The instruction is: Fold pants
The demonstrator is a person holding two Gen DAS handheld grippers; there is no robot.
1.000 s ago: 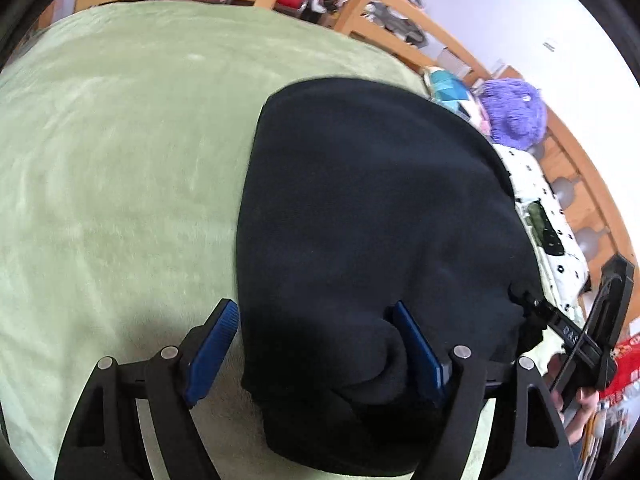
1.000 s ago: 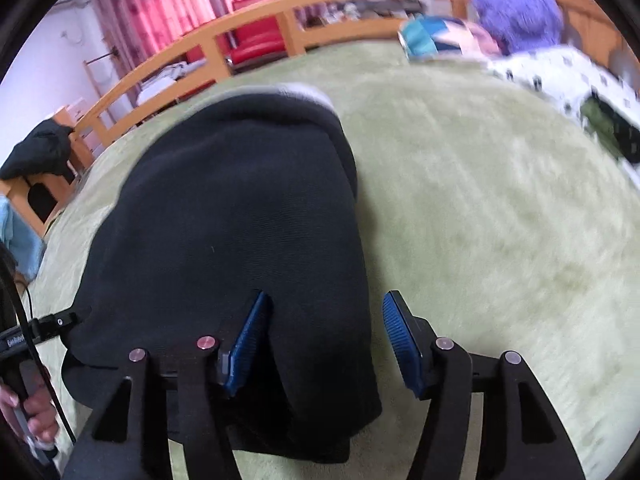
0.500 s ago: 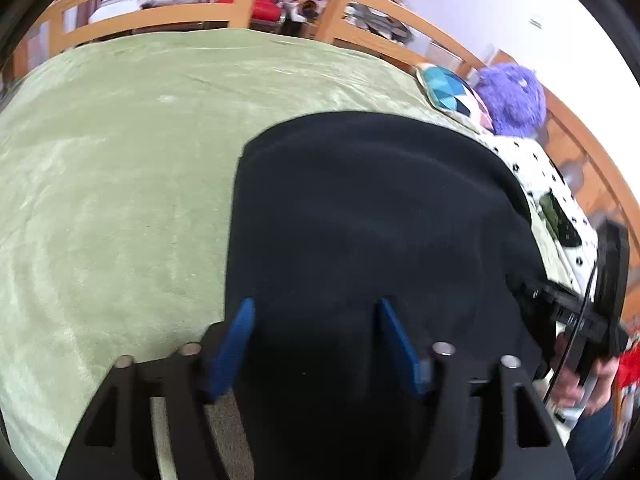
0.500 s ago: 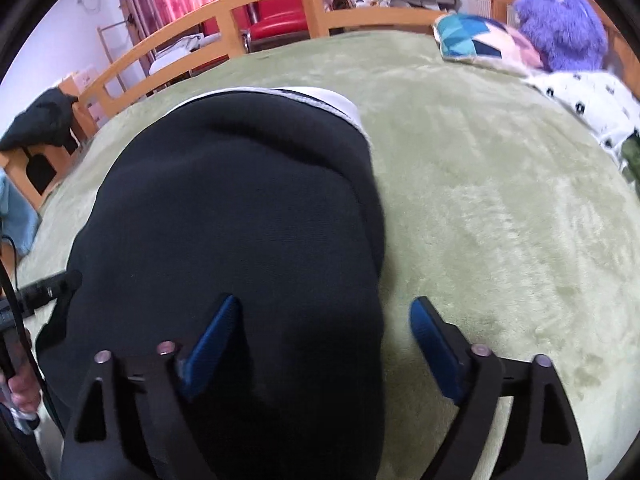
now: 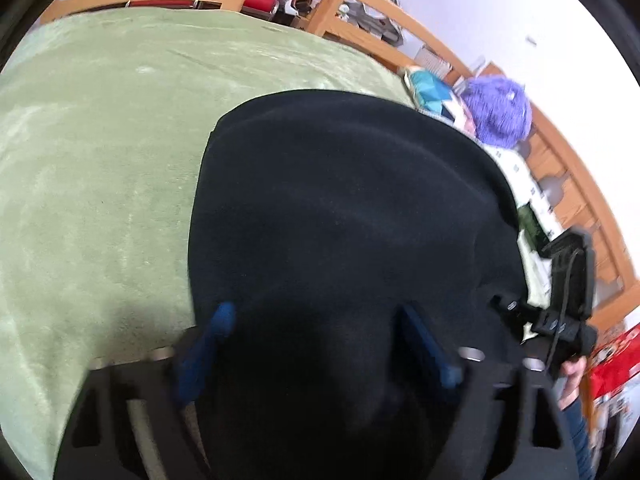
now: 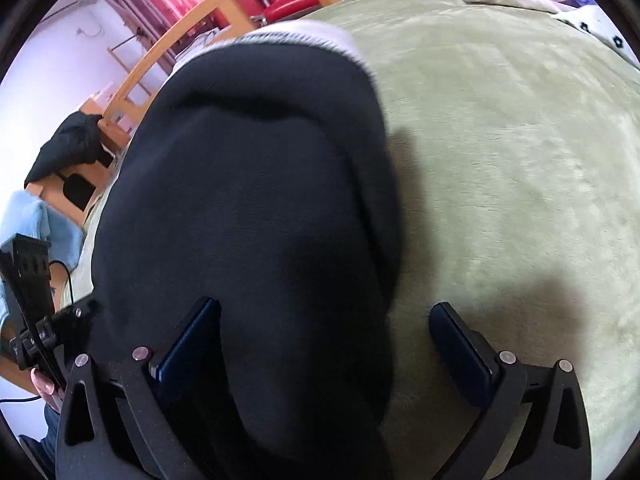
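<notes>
The black pants (image 5: 344,208) lie folded on the green bed cover (image 5: 96,152), also in the right wrist view (image 6: 256,208), where a grey-white waistband (image 6: 304,36) shows at the far end. My left gripper (image 5: 320,340) is open, its blue pads straddling the near end of the pants. My right gripper (image 6: 324,344) is open too, its left pad over the cloth and its right pad over the bed cover (image 6: 500,160). Neither pinches cloth. Each gripper shows in the other's view: the right one (image 5: 568,292), the left one (image 6: 32,292).
A wooden bed rail (image 5: 360,36) runs round the far side. A patterned pillow (image 5: 428,92), a purple plush (image 5: 500,112) and a white dotted cloth (image 5: 520,184) lie at the right. Dark clothing (image 6: 68,148) hangs on the rail at left.
Both grippers have pulled back and risen from the near end of the pants. The right gripper's jaws have opened wider. The pants lie as before.
</notes>
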